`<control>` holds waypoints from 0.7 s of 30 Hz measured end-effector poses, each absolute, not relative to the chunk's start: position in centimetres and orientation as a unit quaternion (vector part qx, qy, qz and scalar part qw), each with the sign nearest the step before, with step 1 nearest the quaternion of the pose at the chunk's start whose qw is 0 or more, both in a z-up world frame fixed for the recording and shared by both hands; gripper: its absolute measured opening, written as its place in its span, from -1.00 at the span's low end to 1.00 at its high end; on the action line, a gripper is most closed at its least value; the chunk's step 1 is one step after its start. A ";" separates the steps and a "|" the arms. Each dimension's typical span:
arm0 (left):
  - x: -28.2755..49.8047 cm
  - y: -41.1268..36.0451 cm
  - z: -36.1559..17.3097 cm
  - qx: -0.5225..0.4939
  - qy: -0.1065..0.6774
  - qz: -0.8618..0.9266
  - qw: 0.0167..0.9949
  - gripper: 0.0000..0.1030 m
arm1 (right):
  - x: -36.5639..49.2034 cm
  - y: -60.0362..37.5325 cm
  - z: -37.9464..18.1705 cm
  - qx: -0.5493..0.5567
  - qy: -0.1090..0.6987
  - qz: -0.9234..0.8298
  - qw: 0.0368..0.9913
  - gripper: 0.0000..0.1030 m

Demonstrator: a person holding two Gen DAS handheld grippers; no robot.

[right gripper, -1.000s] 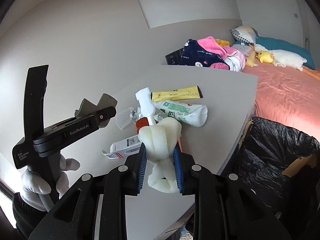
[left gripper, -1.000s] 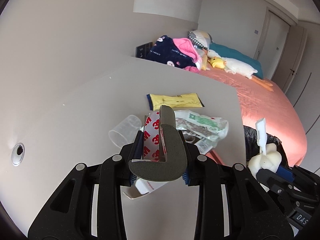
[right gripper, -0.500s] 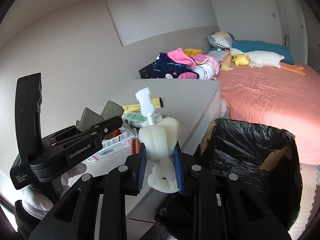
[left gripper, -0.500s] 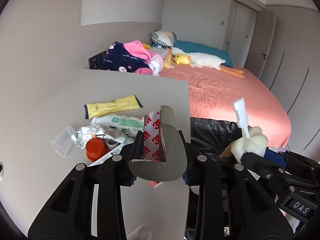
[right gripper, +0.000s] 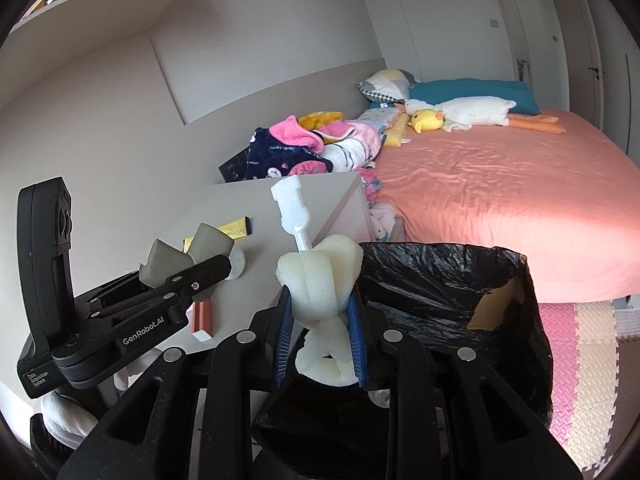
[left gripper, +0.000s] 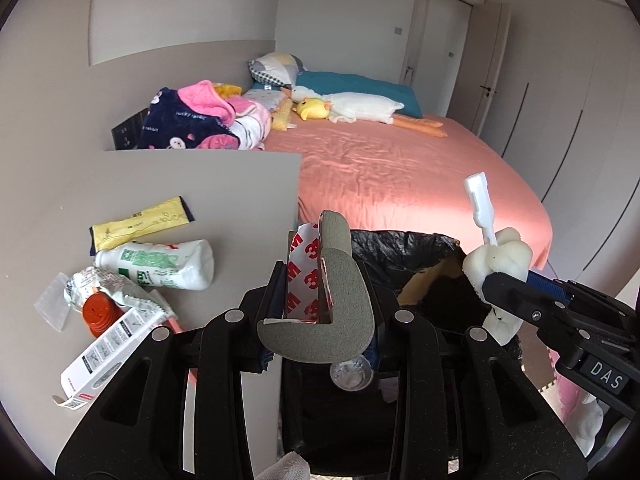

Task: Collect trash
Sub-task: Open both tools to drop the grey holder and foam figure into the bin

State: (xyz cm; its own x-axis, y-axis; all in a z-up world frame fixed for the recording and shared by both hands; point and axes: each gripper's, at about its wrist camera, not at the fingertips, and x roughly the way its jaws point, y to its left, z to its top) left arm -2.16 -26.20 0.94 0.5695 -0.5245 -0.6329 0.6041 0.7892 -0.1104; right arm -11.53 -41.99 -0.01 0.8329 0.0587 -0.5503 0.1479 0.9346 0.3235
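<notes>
both grippers are loaded and over the bin, so this looks like the drop-off step. the left gripper (left gripper: 320, 300) is clamped on a grey foam corner piece (left gripper: 332, 312) with its 3m backing paper (left gripper: 302, 276) folded against it, held out past the table (left gripper: 168, 184) edge with the black-lined bin (left gripper: 404, 256) right below and ahead. the right gripper (right gripper: 318, 340) squeezes a white sponge brush (right gripper: 320, 280), foam pinched between the blue pads, handle (right gripper: 294, 212) sticking up, and it hangs above the near rim of the bin (right gripper: 460, 276).

inside the bin something small and round, maybe a cup or lid (left gripper: 351, 376), shows under the left gripper; too dim to say more.

back on the table there is more to fetch: a yellow packet (left gripper: 140, 226), a white bottle (left gripper: 160, 264) lying on its side, a crumpled wrapper (left gripper: 116, 284), a red cap (left gripper: 98, 312), a clear plastic scrap (left gripper: 50, 308) and a white box (left gripper: 108, 356) at the near edge.

next move, as i read it: let both sets of jaws part so the pieces fall into the liner. the foam piece is light and its sticky backing may cling to a pad, so a small shake could be needed. the sponge is compressed and should spring free. the left one sits close to the bin's near side, so nudging it further in first would be safer. then it's back to the table pile.
</notes>
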 end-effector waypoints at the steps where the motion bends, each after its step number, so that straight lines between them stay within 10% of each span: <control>1: -2.3 -26.7 0.9 0.062 0.337 -0.324 0.882 -0.37 | -11.7 -42.4 -0.1 0.181 0.288 -0.029 0.940 -0.48; 18: -3.2 -33.1 -1.0 0.097 0.354 -0.394 0.843 -0.36 | -12.7 -47.4 -1.4 0.212 0.293 -0.093 0.927 -0.45; 20: -3.1 -33.7 -1.7 0.098 0.369 -0.410 0.828 -0.12 | -12.8 -48.0 -1.7 0.223 0.290 -0.107 0.925 -0.29; 21: -2.9 -34.0 -2.2 0.099 0.381 -0.421 0.817 0.46 | -12.9 -48.4 -1.8 0.231 0.286 -0.118 0.922 -0.06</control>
